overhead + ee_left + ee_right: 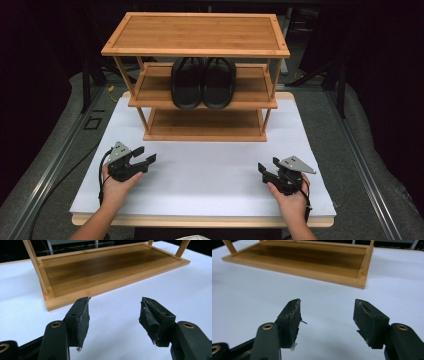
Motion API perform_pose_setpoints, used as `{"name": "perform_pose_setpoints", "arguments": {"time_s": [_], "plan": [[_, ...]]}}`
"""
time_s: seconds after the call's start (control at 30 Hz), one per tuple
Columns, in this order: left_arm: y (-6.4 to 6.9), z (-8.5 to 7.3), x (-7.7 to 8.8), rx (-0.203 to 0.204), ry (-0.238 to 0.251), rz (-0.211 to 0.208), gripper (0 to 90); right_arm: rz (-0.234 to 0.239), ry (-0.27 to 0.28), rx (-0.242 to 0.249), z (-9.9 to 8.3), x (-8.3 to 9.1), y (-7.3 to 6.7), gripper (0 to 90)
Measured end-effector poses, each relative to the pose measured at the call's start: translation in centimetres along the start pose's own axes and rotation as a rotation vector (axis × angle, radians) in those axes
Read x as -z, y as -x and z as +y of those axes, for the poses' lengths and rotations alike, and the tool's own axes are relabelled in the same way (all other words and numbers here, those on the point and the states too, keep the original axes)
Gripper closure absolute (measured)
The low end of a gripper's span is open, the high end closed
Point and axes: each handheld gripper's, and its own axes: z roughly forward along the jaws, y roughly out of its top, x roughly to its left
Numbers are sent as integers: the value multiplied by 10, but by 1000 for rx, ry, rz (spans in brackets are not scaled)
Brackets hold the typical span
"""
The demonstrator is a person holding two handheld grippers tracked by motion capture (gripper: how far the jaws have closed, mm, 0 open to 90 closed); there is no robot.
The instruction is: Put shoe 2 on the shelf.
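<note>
I hold left gripper (146,155) and right gripper (267,168) wide apart, empty; reaching carelessly could knock the black sandals (203,82) off the bamboo rack (195,50).

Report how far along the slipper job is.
Done: the black slippers sit side by side on the rack's middle shelf. In hand: nothing; the left gripper and right gripper rest open on the white table. Left: nothing evident.
</note>
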Motion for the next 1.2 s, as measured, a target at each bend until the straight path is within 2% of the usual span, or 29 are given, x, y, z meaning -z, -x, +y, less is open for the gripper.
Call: {"name": "perform_pose_setpoints", "arguments": {"time_s": [0.2,0.3,0.5,0.63,0.83,1.0,1.2], "plan": [[1,-5,-7,-6,-42,-10,403,0,-33,29,-6,-8,-2,391],[2,-9,-13,-16,-79,-12,403,8,-57,40,-7,-11,-3,391],[4,-12,-20,-25,-126,-22,401,12,-69,23,-8,-12,0,393],[4,-12,-22,-32,-136,-23,400,10,-73,18,-9,-12,1,395],[2,-13,-21,-16,-137,-22,392,8,-84,-14,-11,-13,4,393],[0,-13,-20,-9,-140,7,362,-9,-90,-16,-11,-13,6,377],[-8,-12,-17,24,-136,28,337,-30,-87,-21,-12,-13,9,331]]}}
